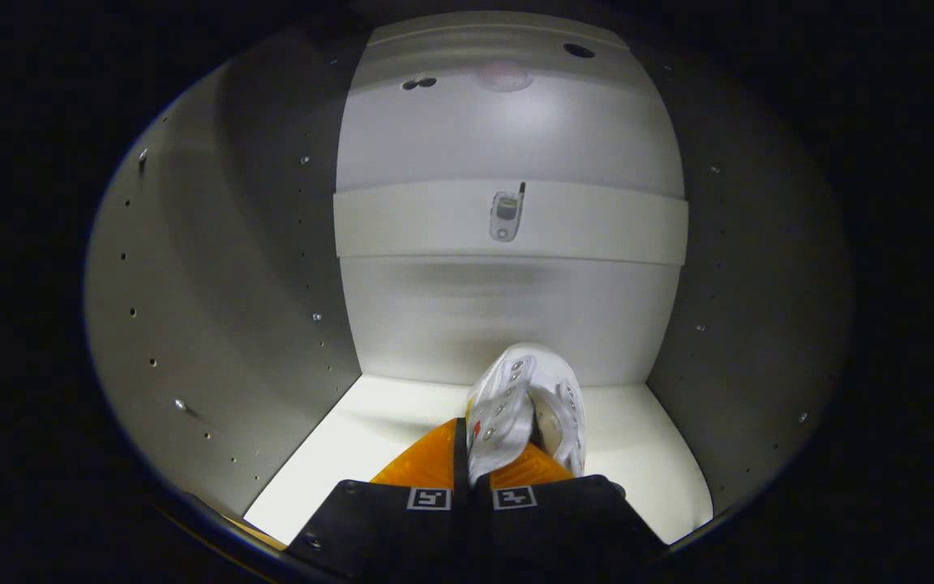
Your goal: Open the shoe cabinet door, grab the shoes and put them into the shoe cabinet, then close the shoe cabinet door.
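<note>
So the gripper [472, 454] is poking right inside the shoe cabinet [216, 324], and its two fingers [422, 464] are pinching a white shoe [525, 405] between them. The fingers are sitting almost together, with just the thin edge of the shoe's upper caught in the narrow gap. Both look like they're pressing on it.

The shoe is sticking out ahead of the fingertips, pointing toward the far back panel [507, 316], and it's leaning a bit to the right. You can make out the rows of eyelets and the opening of the shoe. It's hanging over the pale cabinet floor [370, 438], roughly in the middle between the two side walls. I can't tell whether the sole is touching the floor or floating just above it.

The left side wall and the right side wall [751, 324] are both showing columns of small peg holes. Up higher on the far side, a wide pale horizontal band [402, 223] is running across from wall to wall, with a small metal fitting [505, 215] sitting in its middle. Above that, a couple of dark holes are showing near the top of the cabinet.
</note>
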